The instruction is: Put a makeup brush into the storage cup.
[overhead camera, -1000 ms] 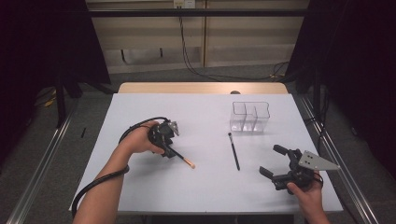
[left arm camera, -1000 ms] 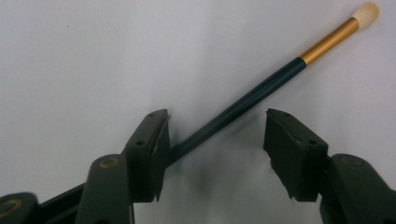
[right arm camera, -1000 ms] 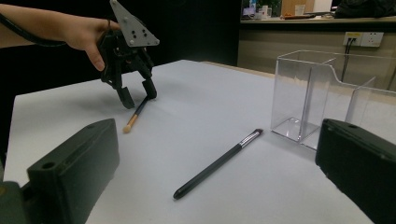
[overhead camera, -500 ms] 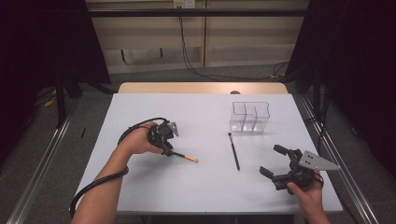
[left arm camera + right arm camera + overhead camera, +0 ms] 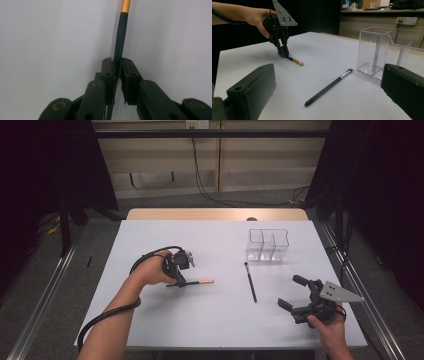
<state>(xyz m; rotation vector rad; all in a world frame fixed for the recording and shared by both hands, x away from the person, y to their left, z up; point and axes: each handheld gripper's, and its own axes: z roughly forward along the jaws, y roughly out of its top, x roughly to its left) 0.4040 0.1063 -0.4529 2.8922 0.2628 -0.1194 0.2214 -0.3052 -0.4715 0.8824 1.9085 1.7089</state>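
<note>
Left tool [image 5: 179,279] is clamped tight on a small dark brush [image 5: 120,37] with an orange tip, down on the left-middle of the white worktop [image 5: 210,320]. Right tool [image 5: 296,295] sits at the near right, jaws spread wide, nothing in them. Between the two lies a black brush [image 5: 250,281], and a clear plastic organizer [image 5: 267,245] stands farther back on the right.

Left gripper [image 5: 181,281] tipped down at table, jaws pinched on thin brush handle [image 5: 120,40]; right gripper [image 5: 295,295] held low near table edge, jaws spread wide, empty.
</note>
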